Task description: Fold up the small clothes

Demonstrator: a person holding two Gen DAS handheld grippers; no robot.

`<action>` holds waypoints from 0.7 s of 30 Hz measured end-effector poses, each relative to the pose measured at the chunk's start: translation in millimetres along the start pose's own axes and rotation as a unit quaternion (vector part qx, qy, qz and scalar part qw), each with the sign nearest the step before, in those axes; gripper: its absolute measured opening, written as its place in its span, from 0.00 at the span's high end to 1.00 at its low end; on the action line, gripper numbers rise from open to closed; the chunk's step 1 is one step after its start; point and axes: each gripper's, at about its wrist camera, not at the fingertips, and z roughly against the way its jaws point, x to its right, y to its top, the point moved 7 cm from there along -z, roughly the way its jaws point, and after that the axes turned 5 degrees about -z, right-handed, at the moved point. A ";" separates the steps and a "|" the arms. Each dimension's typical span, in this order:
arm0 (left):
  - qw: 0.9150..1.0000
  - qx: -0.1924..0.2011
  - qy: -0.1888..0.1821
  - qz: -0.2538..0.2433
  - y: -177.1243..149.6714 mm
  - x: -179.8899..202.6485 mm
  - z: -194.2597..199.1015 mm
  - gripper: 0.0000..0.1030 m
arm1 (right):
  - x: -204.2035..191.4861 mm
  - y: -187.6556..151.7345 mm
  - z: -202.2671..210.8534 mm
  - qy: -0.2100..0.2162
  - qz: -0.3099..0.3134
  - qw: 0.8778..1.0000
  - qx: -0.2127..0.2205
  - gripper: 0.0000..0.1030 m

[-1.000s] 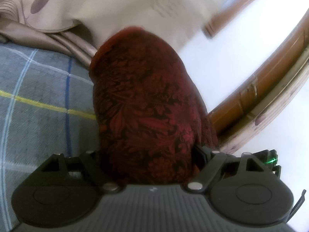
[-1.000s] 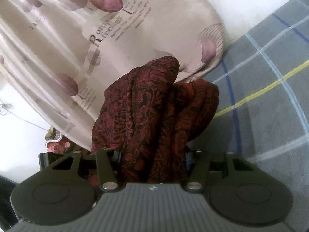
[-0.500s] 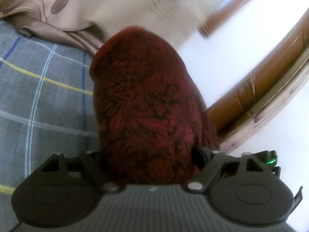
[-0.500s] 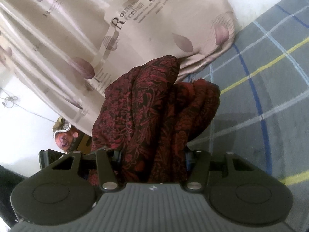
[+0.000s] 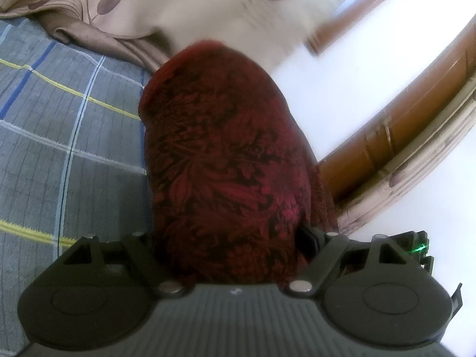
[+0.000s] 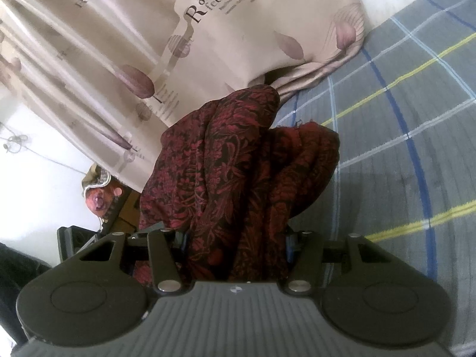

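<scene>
Dark-red floral patterned cloth [image 5: 226, 154] fills both grippers: left gripper [image 5: 229, 238] and right gripper [image 6: 235, 238] jaws each pinch it above the grey plaid bedsheet [image 6: 401, 136].

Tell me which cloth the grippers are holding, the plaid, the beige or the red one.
The dark red floral cloth; both grippers clamp it, bunched, unlike the others.
</scene>
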 end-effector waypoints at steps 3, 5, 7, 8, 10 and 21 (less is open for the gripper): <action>1.000 0.000 -0.001 0.000 -2.6 0.4 1.8 0.19 | -2.1 -5.9 2.6 -0.001 0.000 1.000 -0.001 0.46; 1.000 0.000 -0.002 -0.001 -2.7 1.1 2.7 0.19 | -3.4 -7.7 3.5 -0.002 0.001 1.000 -0.002 0.46; 1.000 0.000 -0.004 -0.002 -3.1 1.0 4.1 0.19 | -5.0 -9.9 4.8 -0.003 0.002 1.000 -0.002 0.46; 1.000 0.000 -0.003 -0.003 -3.7 1.1 4.3 0.19 | -6.0 -10.6 4.8 -0.004 0.002 1.000 -0.002 0.46; 1.000 0.001 -0.003 -0.004 -3.7 0.2 4.6 0.19 | -7.1 -11.8 4.8 -0.003 0.003 1.000 -0.001 0.46; 1.000 0.008 0.003 -0.018 3.3 -2.6 4.2 0.19 | -6.8 -9.7 0.5 -0.002 0.010 1.000 -0.002 0.46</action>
